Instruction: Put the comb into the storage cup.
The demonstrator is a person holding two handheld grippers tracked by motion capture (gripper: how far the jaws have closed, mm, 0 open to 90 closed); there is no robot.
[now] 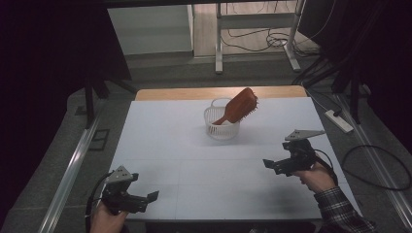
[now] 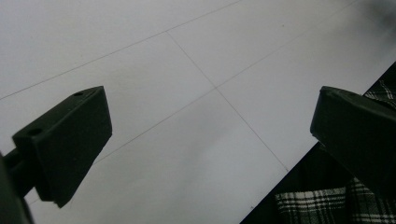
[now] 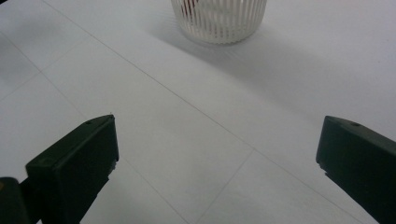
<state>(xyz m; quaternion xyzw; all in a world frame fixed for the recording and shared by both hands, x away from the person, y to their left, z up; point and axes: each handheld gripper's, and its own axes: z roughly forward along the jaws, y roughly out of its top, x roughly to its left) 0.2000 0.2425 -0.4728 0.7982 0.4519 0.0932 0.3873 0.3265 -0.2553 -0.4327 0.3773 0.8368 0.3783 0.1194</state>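
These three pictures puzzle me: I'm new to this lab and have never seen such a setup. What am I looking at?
A person sits at a white table, holding a hand-held gripper in each hand. The high view looks down from above: left gripper, right gripper. The other two pictures come from cameras riding on each gripper, looking along its black jaws. Both pairs of jaws stand wide apart and hold nothing. On the table stands a white slatted basket with a brown hairbrush leaning in it.
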